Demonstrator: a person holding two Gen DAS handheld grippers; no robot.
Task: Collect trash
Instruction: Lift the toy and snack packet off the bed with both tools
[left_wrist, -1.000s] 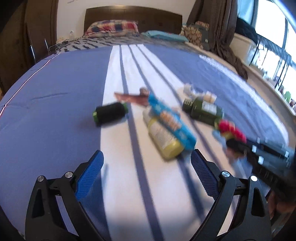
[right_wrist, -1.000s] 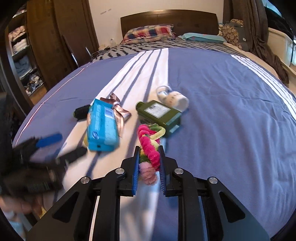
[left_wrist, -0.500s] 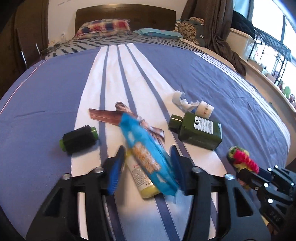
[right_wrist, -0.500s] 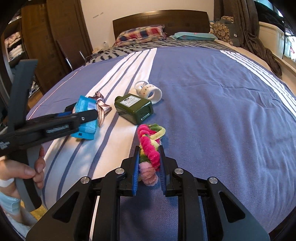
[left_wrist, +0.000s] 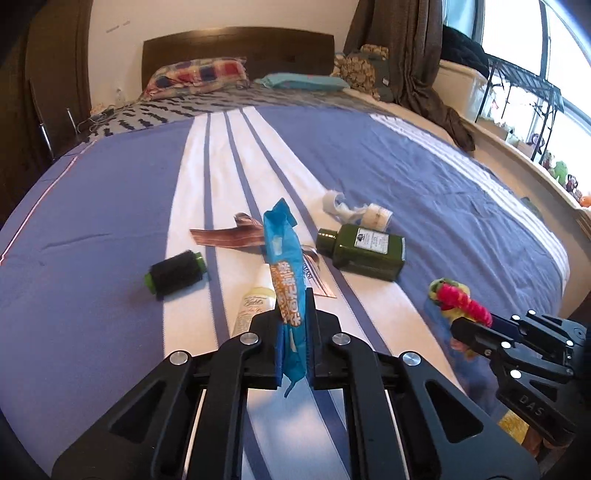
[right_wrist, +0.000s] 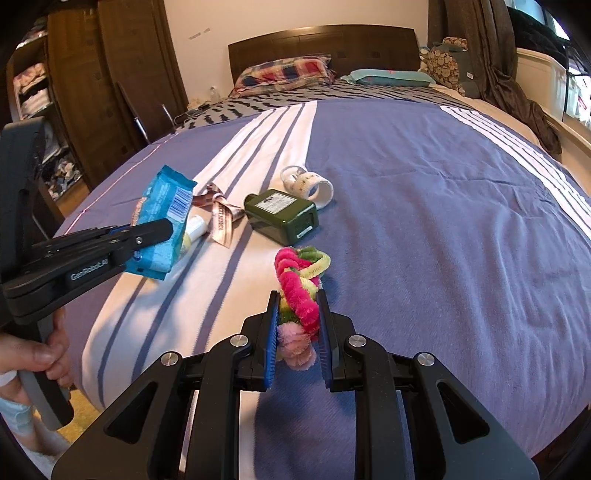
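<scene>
The left claw (left_wrist: 293, 317) is closing on a blue snack wrapper (left_wrist: 286, 280), pads pressing it, above the bed (left_wrist: 424, 177). The right claw (right_wrist: 297, 325) holds a pink-and-green pipe-cleaner bundle (right_wrist: 297, 284) tight.

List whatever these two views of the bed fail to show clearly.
- Cream tube: its lower end sits behind the left tool in the left view; the blue wrapper covers most of it in the right view.
- Black roll: absent from the right view, apparently behind the wrapper.
- Green bottle: label print too small to read.
- Pipe-cleaner bundle: its near end is hidden between the right tool pads.
- Any trash bin: outside both views.
</scene>
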